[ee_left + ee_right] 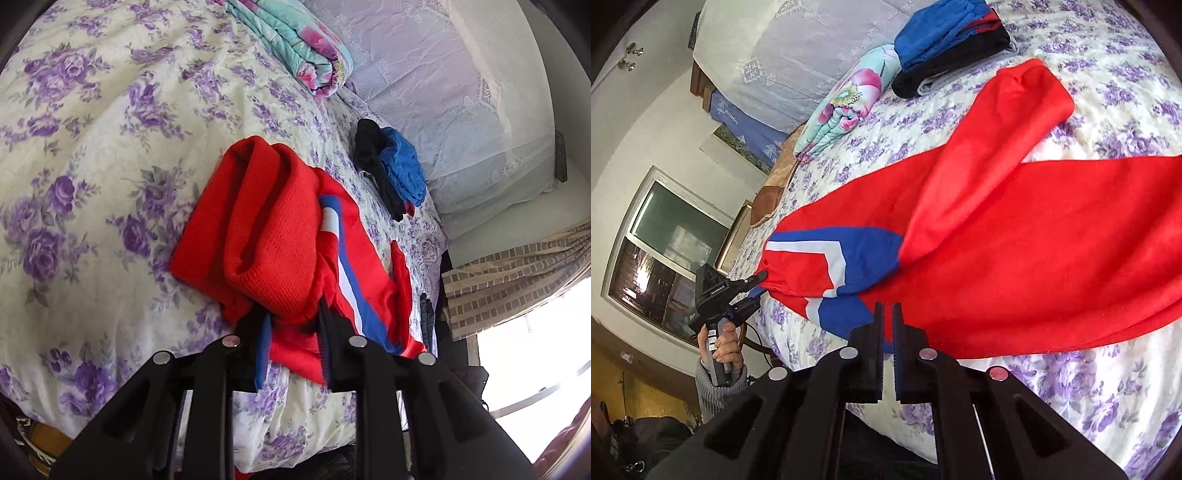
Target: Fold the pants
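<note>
The red pants (1015,236) lay spread across the floral bed (1108,398), half gathered at the near edge, so the fold looked only begun: both ends of the waist seemed to be getting picked up before being carried over. At the left end of the pants, the left gripper (291,317) was clamped on bunched red cloth at the blue-and-white stripe, a person's hand (726,345) around its handle. To the right along the same near edge, the right gripper (886,314) had its jaws almost together with the blue hem at their tips; whether they truly pinched it I could not tell. Next, I judged, both would need to lift together and lay the cloth flat.
</note>
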Motion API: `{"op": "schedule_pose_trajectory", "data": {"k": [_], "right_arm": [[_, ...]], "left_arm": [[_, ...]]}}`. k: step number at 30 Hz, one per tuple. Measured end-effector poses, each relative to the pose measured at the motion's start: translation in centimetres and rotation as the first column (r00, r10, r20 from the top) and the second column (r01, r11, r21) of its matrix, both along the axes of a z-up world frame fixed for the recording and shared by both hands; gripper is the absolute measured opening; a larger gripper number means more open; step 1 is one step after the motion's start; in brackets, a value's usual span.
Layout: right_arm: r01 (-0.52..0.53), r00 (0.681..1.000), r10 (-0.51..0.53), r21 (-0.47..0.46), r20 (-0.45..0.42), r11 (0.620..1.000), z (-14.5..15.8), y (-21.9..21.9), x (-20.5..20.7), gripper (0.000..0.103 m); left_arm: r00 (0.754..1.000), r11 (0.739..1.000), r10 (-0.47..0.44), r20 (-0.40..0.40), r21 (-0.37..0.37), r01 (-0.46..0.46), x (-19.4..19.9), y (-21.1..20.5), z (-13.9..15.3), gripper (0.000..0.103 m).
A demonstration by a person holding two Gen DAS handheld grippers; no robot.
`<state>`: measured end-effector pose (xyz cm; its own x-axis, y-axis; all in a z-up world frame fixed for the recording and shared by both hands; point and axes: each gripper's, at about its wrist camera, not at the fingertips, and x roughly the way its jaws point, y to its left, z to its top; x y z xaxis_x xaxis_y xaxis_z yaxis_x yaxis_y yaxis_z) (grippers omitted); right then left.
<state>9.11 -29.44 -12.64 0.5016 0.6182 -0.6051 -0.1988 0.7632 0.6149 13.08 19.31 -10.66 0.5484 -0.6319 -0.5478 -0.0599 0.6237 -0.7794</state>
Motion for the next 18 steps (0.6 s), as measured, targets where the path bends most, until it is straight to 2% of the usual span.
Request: {"op": "schedule_pose_trajectory", "data": {"k": [2, 4, 6, 9, 11, 12, 13, 14, 16, 18], "right_arm": [[0.008, 0.999, -0.007, 0.026, -0.041, 1.000, -0.4, 0.5, 0.7, 0.064], [0.010, 1.000, -0.009, 0.002, -0.024, 1.000, 0.0, 1.5, 1.2, 0.065], [0.005, 1.000, -0.005, 0.016, -0.023, 1.000, 0.2, 2.2, 2.1, 0.065], [0.019, 0.995, -0.014, 0.051, -0.095, 0.999, -0.7, 2.9, 4.3, 0.065], [0.045, 0.984, -0.030, 0.078, -0.176, 0.996, -2.1, 2.8, 5.3, 0.062], [0.064, 0.981, -0.044, 0.100, -0.188, 0.993, -2.4, 2.5, 5.4, 0.059], [0.077, 0.981, -0.054, 0.121, -0.189, 0.990, -2.6, 2.2, 5.4, 0.049], [0.080, 0.981, -0.051, 0.148, -0.185, 0.986, -2.7, 1.9, 5.4, 0.029], [0.088, 0.983, -0.056, 0.182, -0.173, 0.979, -3.2, 1.3, 5.5, 0.013], [0.089, 0.984, -0.054, 0.208, -0.168, 0.974, -3.8, 1.0, 5.3, 0.011]], "left_arm": [[1.000, 1.000, 0.002, 0.008, 0.002, -0.002, 0.0, -0.1, 0.3, 0.021], [0.999, 1.000, -0.006, 0.038, 0.024, 0.005, -0.2, -0.4, 1.1, 0.021], [0.998, 1.000, -0.014, 0.059, 0.024, 0.013, -0.3, -0.5, 1.6, 0.021], [0.998, 1.000, -0.017, 0.068, 0.009, 0.017, -0.5, -0.2, 1.7, 0.021], [0.998, 1.000, -0.017, 0.068, -0.001, 0.017, -0.6, 0.0, 1.5, 0.021], [0.998, 1.000, -0.018, 0.068, -0.004, 0.018, -0.6, 0.1, 1.4, 0.021], [0.998, 1.000, -0.019, 0.067, -0.007, 0.020, -0.6, 0.2, 1.2, 0.021], [0.998, 1.000, -0.020, 0.065, -0.009, 0.020, -0.6, 0.2, 1.1, 0.021], [0.998, 1.000, -0.018, 0.060, -0.013, 0.019, -0.4, 0.4, 0.7, 0.021], [0.999, 1.000, -0.012, 0.050, -0.024, 0.014, 0.1, 0.5, 0.3, 0.021]]}}
